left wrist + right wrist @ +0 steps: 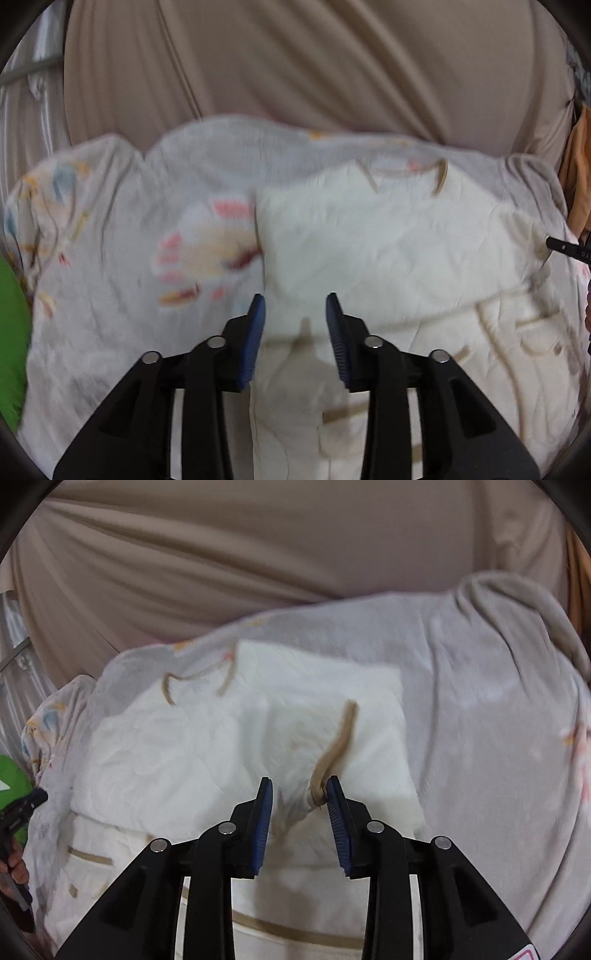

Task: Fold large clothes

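Note:
A cream-white garment [388, 240] with tan trim lies partly folded on a pale floral sheet [122, 258]; it also shows in the right wrist view [229, 746]. My left gripper [295, 306] is open and empty, just above the garment's left edge. My right gripper [300, 788] is open over the garment; a tan strap [336, 746] runs to the inner side of its right finger. The left gripper [22, 812] shows at the far left of the right wrist view.
A beige curtain [295, 66] hangs behind the bed. A green object [11, 350] sits at the left edge. Orange cloth [578, 177] hangs at the right. The right gripper's tip [565, 247] shows at the right edge.

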